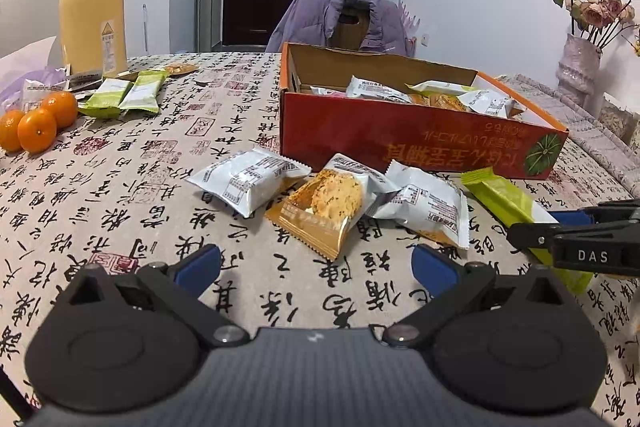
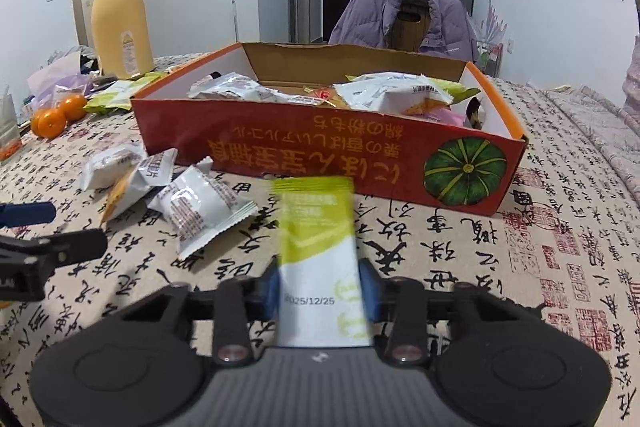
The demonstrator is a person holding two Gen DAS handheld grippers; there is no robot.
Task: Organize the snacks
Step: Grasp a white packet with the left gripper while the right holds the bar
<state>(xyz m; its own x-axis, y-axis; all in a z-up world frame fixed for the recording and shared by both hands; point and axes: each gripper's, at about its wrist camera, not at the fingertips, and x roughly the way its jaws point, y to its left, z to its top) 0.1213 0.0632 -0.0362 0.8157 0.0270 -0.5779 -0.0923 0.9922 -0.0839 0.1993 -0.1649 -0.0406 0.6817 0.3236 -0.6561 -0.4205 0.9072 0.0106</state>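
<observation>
A: Item one, the box?

B: Red box (image 2: 328, 155), open-topped, on the table (image 1: 120, 195) under a calligraphy cloth. White packets and some orange ones lie loose inside.

A: Item two, my right gripper?

B: My right gripper (image 2: 322, 291) is pinched on a green packet (image 2: 316, 227), blue pads pressing both its long edges. The packet points toward the box wall, its far end just short of the pumpkin print (a date is stamped on the near white part).

A: Item three, the left?

B: My left gripper (image 1: 316, 263) hangs spread wide over bare cloth, nothing between its fingers (image 1: 198, 263).

A: Loose stock in front of the box?

B: Two white packets (image 1: 250, 185) with an orange cookie packet (image 1: 324, 211) between them, all three touching, near the box's front wall.

A: Far corner?

B: Two more green packets (image 1: 120, 97) side by side, three oranges (image 1: 38, 125) just beside them, a yellow flask (image 1: 92, 11) behind.

A: Background?

B: A chair draped with a purple jacket (image 1: 340, 23), a vase of dried roses (image 1: 580, 63).
</observation>
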